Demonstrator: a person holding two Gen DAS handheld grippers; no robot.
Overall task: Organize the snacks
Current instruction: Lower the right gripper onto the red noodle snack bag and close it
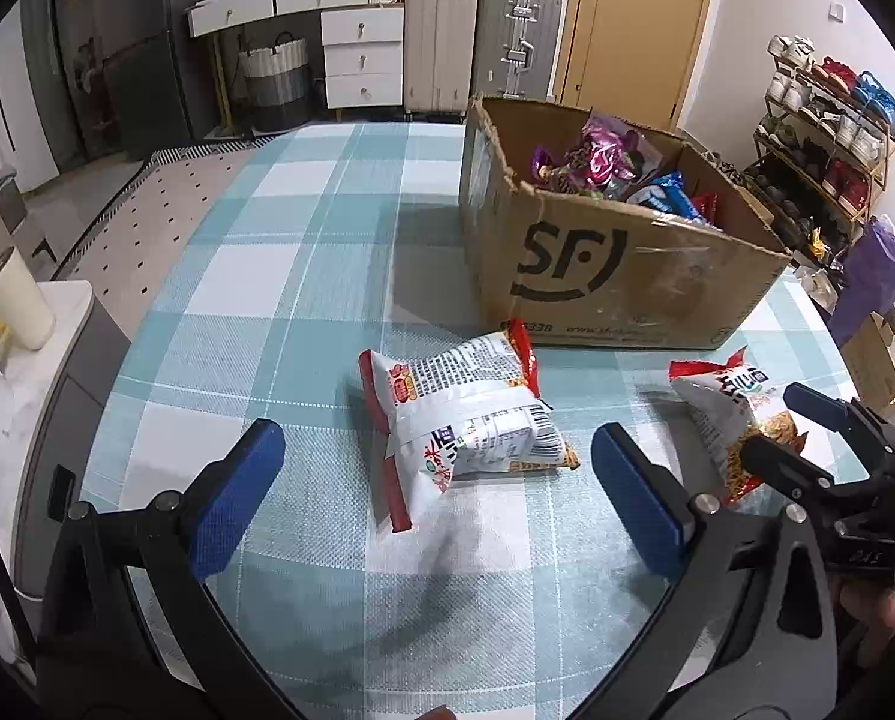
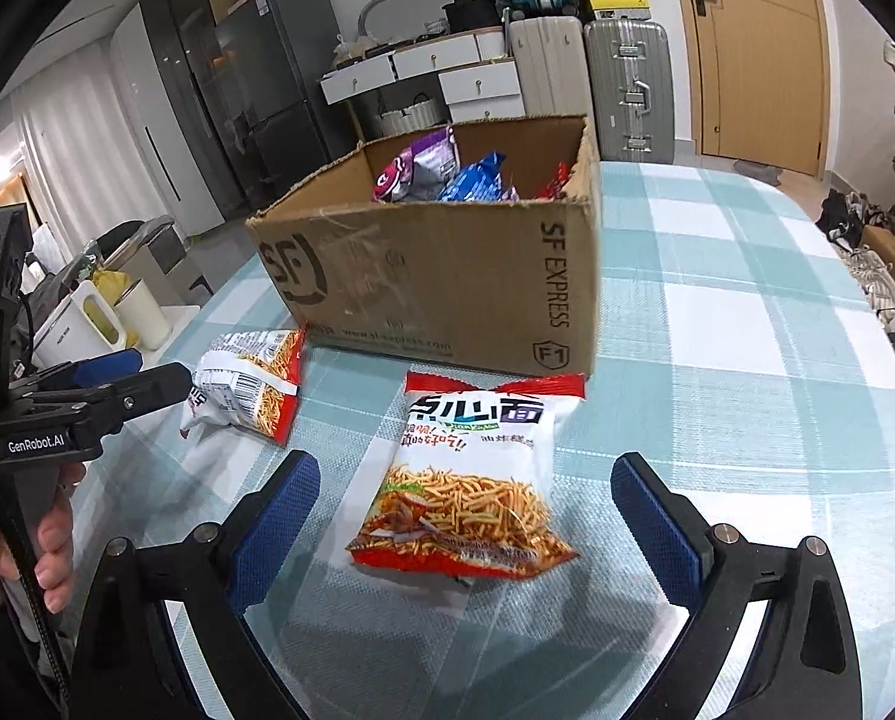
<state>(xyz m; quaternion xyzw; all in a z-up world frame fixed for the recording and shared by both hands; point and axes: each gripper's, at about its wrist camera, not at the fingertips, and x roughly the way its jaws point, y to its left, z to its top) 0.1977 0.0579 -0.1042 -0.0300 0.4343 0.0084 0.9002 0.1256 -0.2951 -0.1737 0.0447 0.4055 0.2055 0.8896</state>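
Two white-and-red noodle snack packets lie on the checked tablecloth in front of an open SF cardboard box [image 1: 597, 264] [image 2: 435, 276] that holds several snack bags. In the left wrist view, one packet [image 1: 465, 420] lies back side up just beyond my left gripper [image 1: 438, 498], which is open and apart from it. The other packet [image 2: 471, 480] lies face up between the tips of my open right gripper [image 2: 465, 534]. From the left wrist camera, this second packet [image 1: 729, 414] and the right gripper [image 1: 792, 435] show at the right. The left gripper [image 2: 141, 375] shows beside the first packet [image 2: 249, 384].
The tablecloth [image 1: 303, 252] stretches left of the box to the table's far edge. A side cabinet holds a cream mug [image 1: 18, 300] and a white kettle [image 2: 81, 318] on the left. A shoe rack [image 1: 825, 138] stands right of the table. A hand [image 2: 51, 540] grips the left tool.
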